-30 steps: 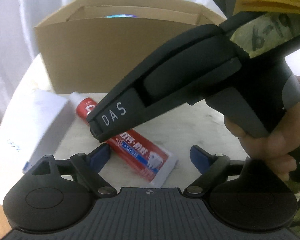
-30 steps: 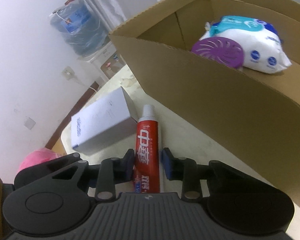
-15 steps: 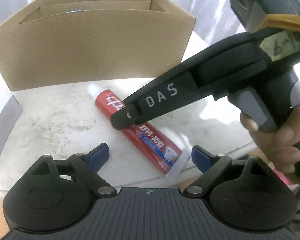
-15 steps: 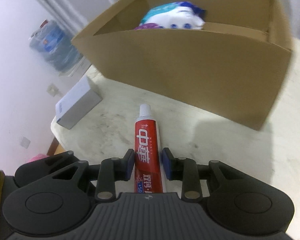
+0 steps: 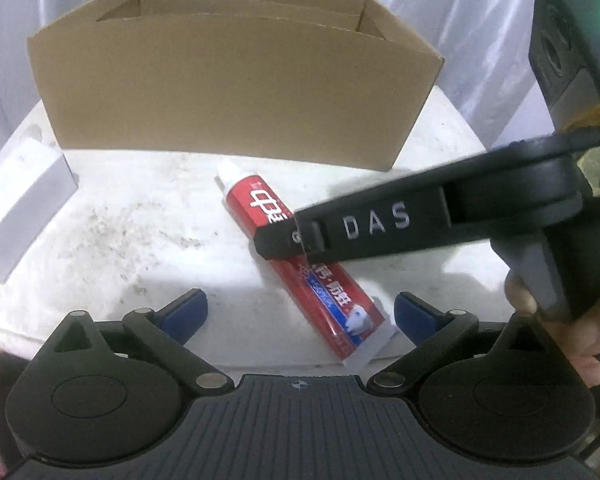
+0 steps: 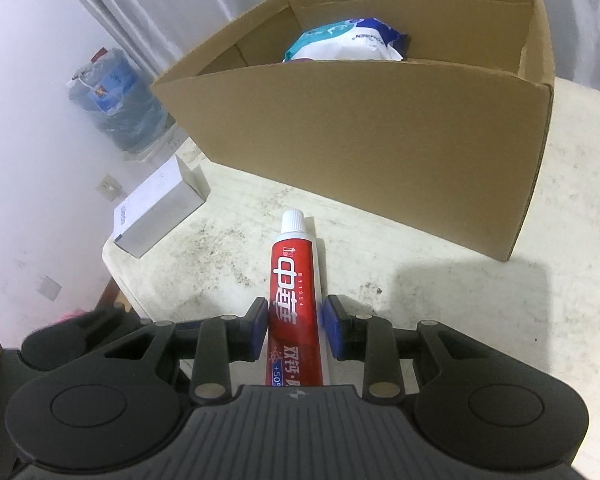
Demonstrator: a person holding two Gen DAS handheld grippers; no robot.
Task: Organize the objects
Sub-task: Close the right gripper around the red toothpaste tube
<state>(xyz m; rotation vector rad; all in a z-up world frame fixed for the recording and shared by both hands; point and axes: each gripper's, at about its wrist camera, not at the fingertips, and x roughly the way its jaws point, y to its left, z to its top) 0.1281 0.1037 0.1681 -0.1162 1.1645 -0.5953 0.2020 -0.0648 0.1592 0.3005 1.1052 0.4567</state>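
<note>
A red toothpaste tube [image 6: 296,280] with a white cap lies low over the white table [image 6: 220,264], cap pointing at the cardboard box [image 6: 380,140]. My right gripper [image 6: 296,332] is shut on the tube's middle, both blue pads pressing its sides. In the left wrist view the same tube [image 5: 260,208] is crossed by the black right gripper [image 5: 372,224], which a hand [image 5: 580,332] holds. My left gripper [image 5: 300,304] hovers near the tube's flat tail. Its jaws are opening wide and its pads touch nothing.
The open cardboard box [image 5: 228,92] stands behind the tube and holds a wipes pack [image 6: 348,40]. A white carton [image 5: 20,208] lies at the table's left edge. A water bottle [image 6: 116,96] stands beyond the table by the wall. White curtains hang behind.
The right gripper has carried the tube away from the white carton, rightward along the box front. The left gripper's fingers have spread wider and its view has swung to face the box.
</note>
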